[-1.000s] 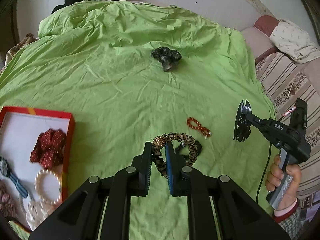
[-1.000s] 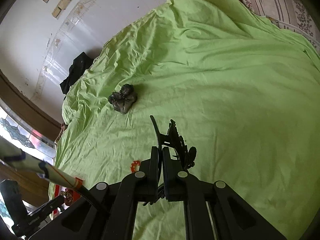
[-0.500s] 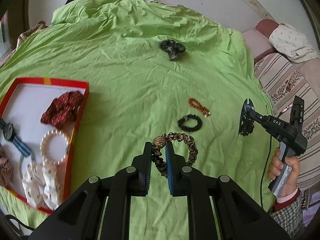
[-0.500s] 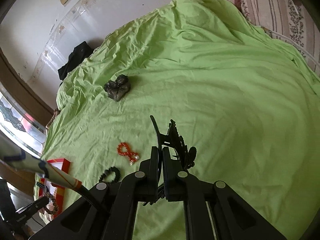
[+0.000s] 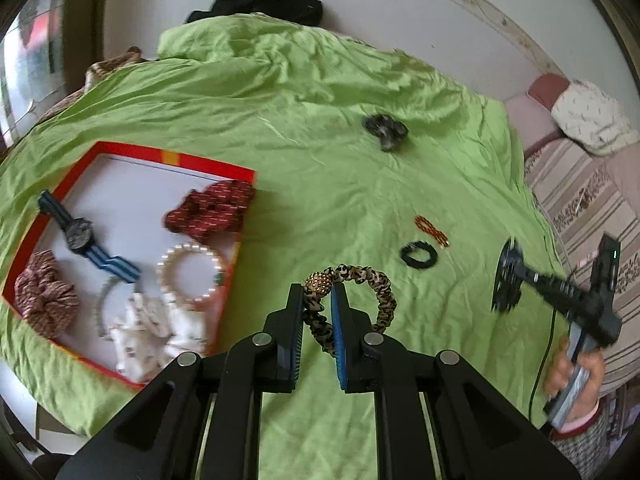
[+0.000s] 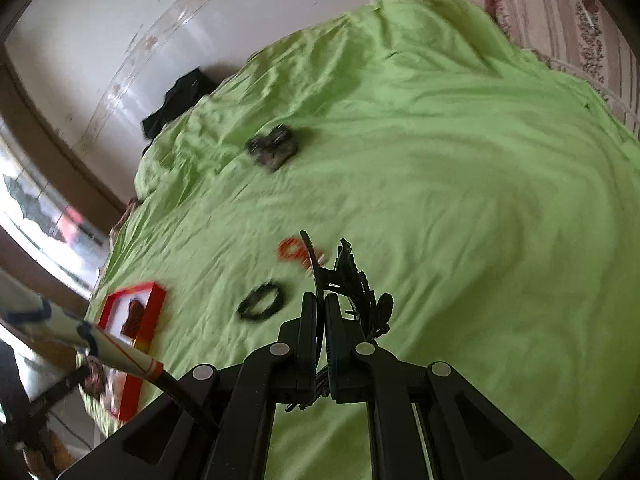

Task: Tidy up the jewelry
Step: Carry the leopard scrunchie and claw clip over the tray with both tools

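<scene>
Only the left wrist view shows inside the red tray (image 5: 236,240): watch (image 5: 82,236), pearl bracelet (image 5: 190,276), red scrunchie (image 5: 212,212). The right view catches just the tray's corner. Left claw (image 5: 318,316) is narrowed onto a leopard-print hairband (image 5: 372,284) with a gold bead, lifted above the green bed (image 5: 320,184), right of the tray. Right claw (image 6: 320,316) is pinched nearly closed on a black hair clip (image 6: 356,280). Black hair tie (image 5: 418,255) and orange bead bracelet (image 5: 431,226) lie on the sheet further right.

Right gripper (image 6: 320,308), jaws closed on a black hair claw clip (image 6: 352,280), above a green bedsheet (image 6: 460,200). On the sheet: black hair tie (image 6: 260,302), blurred orange bead bracelet (image 6: 294,252), dark scrunchie (image 6: 274,148). Red-rimmed box (image 6: 154,312) at lower left.
</scene>
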The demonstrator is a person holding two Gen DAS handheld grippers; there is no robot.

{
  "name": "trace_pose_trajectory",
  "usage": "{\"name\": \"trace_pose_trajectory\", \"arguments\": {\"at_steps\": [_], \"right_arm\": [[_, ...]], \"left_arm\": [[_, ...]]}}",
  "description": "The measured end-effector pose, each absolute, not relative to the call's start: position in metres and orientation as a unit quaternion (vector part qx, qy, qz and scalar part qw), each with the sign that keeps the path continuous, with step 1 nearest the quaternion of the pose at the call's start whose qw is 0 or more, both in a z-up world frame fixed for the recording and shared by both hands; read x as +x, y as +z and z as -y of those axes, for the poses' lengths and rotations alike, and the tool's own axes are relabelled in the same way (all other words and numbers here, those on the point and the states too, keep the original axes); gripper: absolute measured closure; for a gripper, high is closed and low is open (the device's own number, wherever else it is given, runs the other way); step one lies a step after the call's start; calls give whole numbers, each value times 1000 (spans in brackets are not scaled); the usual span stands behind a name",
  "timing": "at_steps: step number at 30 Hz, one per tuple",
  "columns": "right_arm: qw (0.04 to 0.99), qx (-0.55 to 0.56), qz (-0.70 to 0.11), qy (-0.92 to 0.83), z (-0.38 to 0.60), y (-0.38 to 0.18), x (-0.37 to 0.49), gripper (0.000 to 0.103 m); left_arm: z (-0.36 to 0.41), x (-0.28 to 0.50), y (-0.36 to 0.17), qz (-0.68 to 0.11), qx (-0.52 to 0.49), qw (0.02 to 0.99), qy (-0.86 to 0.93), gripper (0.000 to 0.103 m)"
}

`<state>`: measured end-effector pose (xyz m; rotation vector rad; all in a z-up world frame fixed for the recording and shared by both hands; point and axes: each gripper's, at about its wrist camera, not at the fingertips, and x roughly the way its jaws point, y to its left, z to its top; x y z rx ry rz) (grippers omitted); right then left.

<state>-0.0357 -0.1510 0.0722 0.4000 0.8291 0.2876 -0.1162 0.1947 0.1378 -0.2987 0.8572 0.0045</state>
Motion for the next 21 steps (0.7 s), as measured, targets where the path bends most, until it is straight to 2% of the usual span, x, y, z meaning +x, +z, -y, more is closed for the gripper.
{"name": "trace_pose_trajectory", "arguments": {"at_steps": [6, 21], "right_arm": [[894, 120, -407, 146, 101, 61, -67, 98], [886, 86, -418, 180, 42, 59, -121, 98]], "left_arm": [[-233, -136, 139, -395, -146, 906, 38, 90], [-285, -165, 151, -362, -122, 918, 111, 90]]}}
